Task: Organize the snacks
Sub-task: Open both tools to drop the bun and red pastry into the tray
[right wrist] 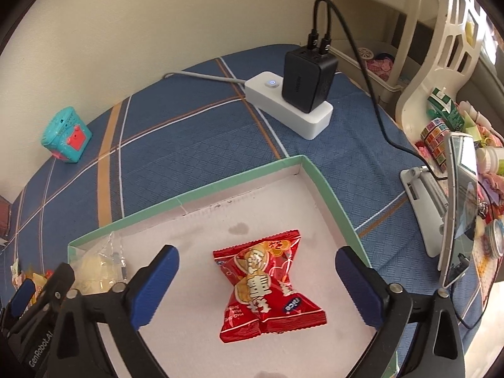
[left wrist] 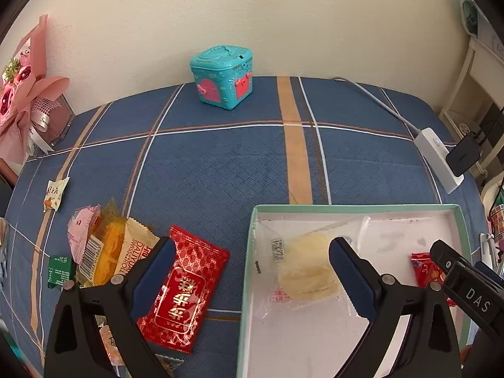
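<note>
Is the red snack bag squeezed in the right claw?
No, the red snack bag lies loose in the box, between the open right claw fingers.

Blue plaid tablecloth [left wrist: 220,163] showing white and tan stripes; mint-rimmed white box [right wrist: 327,189] holding red printed snack packet [right wrist: 267,286]; turquoise toy chest [left wrist: 222,77] wearing pink doors; red-gold patterned pouch [left wrist: 184,289].

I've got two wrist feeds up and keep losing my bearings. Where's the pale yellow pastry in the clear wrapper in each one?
Left wrist view: the pale yellow pastry in its clear wrapper lies low and centre-right, in the left part of the green-rimmed white cardboard tray.
Right wrist view: the pastry sits low at the left, in the tray's near-left corner.
Shared landmark: the teal toy chest by the wall.
</note>
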`<state>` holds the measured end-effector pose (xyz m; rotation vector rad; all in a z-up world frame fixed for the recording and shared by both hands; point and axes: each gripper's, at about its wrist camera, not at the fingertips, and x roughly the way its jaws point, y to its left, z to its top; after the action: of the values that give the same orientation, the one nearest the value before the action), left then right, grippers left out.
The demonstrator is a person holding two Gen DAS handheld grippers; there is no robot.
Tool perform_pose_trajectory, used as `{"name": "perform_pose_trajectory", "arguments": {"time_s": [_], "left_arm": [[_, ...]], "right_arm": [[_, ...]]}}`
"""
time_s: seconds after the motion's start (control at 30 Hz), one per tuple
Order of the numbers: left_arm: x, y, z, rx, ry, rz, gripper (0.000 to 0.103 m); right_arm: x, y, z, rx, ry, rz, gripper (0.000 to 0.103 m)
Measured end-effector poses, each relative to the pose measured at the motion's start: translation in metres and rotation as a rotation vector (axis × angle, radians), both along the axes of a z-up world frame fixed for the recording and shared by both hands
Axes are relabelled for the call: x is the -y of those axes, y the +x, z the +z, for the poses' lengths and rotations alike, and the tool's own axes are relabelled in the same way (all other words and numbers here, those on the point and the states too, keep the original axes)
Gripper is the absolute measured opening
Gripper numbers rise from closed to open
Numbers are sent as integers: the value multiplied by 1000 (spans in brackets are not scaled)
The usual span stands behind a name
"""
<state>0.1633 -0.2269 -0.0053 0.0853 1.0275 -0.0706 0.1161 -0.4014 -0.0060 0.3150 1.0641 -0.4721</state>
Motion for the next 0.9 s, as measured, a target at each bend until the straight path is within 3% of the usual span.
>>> {"name": "perform_pose_trajectory", "arguments": {"time_s": [0.2, 0.9], "left_arm": [[-2, 0, -2, 21, 23, -6, 98], [-30, -10, 7, -17, -62, -41, 98]], "right_arm": [[-7, 4, -2, -8, -22, 31, 103], [-30, -9, 21, 3, -71, 106, 103]]}}
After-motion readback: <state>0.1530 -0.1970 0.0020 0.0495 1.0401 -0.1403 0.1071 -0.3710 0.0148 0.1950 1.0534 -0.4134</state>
